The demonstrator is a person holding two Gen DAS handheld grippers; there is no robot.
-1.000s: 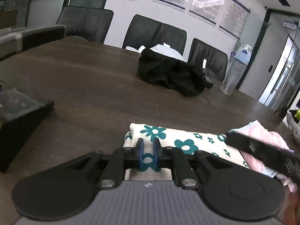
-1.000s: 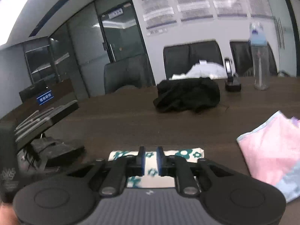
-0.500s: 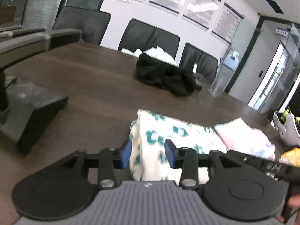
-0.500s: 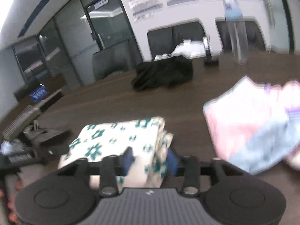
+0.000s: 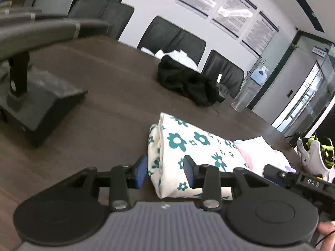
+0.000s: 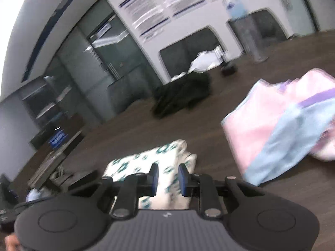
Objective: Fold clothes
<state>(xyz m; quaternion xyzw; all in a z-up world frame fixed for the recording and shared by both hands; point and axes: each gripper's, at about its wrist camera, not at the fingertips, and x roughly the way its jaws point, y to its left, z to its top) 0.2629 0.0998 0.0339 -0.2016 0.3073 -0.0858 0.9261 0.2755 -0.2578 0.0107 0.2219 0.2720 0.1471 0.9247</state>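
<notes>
At the right edge of the left wrist view, the letters "DAS" are printed in white on the black body of the right gripper [image 5: 309,183]; the posters on the far wall carry text that cannot be read. In the right wrist view, a small blue sign at the left bears white characters too blurred to make out.

The folded floral cloth [image 5: 188,152], white with teal flowers, is laid on the dark wooden counter [image 5: 108,113] in the lower middle of both views. In the left wrist view, the left gripper [image 5: 165,171] is seen with its blue-padded jaws moderately wide and opening; the near corner of the cloth lies between them, and the pads do not appear to press it. In the right wrist view, the right gripper [image 6: 167,179] is seen with its jaws narrow and closing, the cloth's [image 6: 159,163] edge set between them; whether the pads press it cannot be told through the blur.

A pink and blue cloth [image 6: 278,123] is spread at the right, near the floral one. A black garment [image 5: 186,83] is heaped farther back.
</notes>
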